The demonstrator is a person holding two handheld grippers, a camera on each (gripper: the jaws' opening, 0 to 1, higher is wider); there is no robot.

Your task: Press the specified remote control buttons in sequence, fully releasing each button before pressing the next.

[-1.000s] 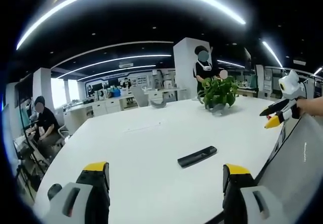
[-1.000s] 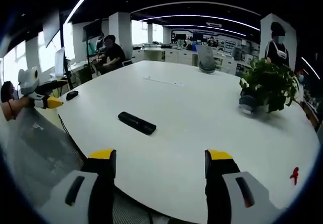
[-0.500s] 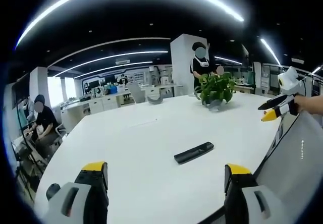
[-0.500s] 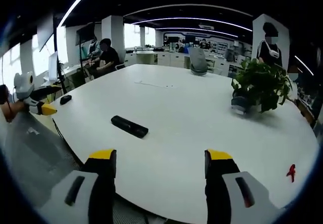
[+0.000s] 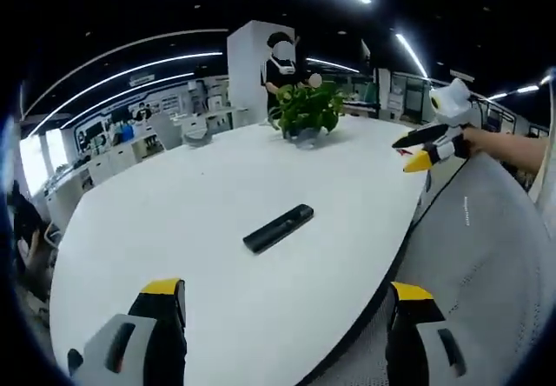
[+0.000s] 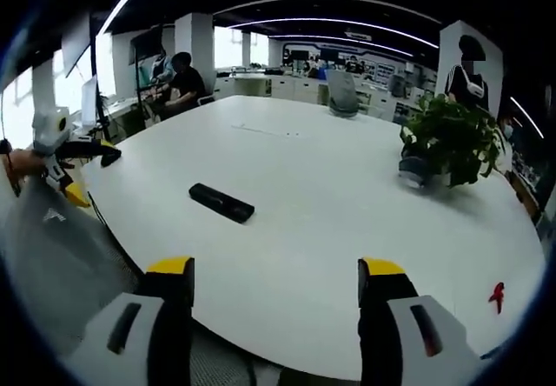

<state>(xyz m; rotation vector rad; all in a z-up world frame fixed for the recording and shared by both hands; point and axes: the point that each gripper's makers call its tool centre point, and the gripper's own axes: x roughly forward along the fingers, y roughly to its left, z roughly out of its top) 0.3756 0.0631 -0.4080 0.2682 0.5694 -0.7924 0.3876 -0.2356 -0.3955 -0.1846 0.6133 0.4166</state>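
Nearest me in the left gripper view, my left gripper [image 5: 282, 316] hangs over the near edge of the white bench [image 5: 174, 221] with its fingers [image 5: 162, 303] spread wide and nothing between them; in the right gripper view my right gripper [image 6: 276, 312] sits the same way, fingers [image 6: 380, 286] parted and empty, just short of the bench [image 6: 347, 195] edge. Beyond both, the remote [image 6: 221, 202] lies flat on the bench, alone, well apart from either gripper; in the left gripper view the remote [image 5: 278, 228] runs diagonally, and I cannot make out its buttons from here. I judge the step in hand is the approach, no button yet pressed; to do it well I would bring one gripper down over the remote with fingers drawn together so a single tip lands on one button, press straight down, lift fully clear, and keep the other gripper back so the remote stays in sight. Farther off stands a plant [image 6: 452, 138] near the far side; past it, a person [image 6: 473, 77] stands by a pillar.
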